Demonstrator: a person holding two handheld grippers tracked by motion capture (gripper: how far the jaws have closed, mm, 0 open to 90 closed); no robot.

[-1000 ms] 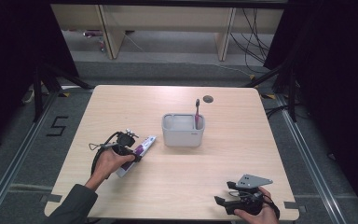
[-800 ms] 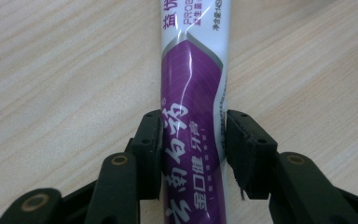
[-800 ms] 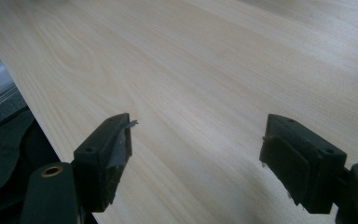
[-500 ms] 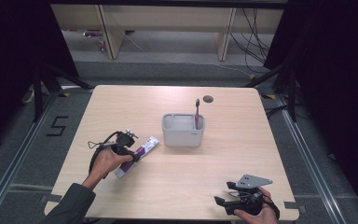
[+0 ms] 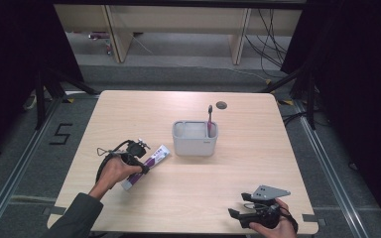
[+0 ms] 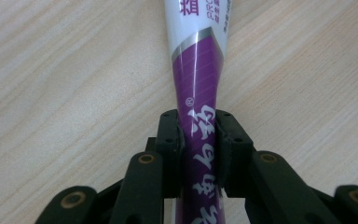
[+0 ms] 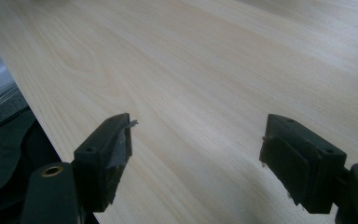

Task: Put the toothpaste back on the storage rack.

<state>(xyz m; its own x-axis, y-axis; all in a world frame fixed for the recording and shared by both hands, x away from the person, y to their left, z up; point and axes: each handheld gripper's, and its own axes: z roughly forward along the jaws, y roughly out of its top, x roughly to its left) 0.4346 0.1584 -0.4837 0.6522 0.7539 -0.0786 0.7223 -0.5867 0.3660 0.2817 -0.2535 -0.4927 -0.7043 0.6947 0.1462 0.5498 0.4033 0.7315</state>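
Note:
A purple and white toothpaste tube [image 5: 151, 161] lies on the wooden table [image 5: 129, 114] at the left. My left gripper [image 5: 140, 165] comes at it from the person's side. In the left gripper view its jaws have just been closing, and both pads [image 6: 170, 140] press the sides of the tube [image 6: 198, 70] on its purple part, which still rests on the wood. My right gripper [image 5: 235, 214] sits low at the table's front right edge. Its jaws [image 7: 196, 154] stand wide apart with bare wood between them.
A grey rectangular caddy [image 5: 194, 144] stands mid-table, right of the tube, with a pink toothbrush [image 5: 210, 119] upright in its right end. A small round hole [image 5: 222, 105] marks the far side of the table. Dark floor surrounds the table.

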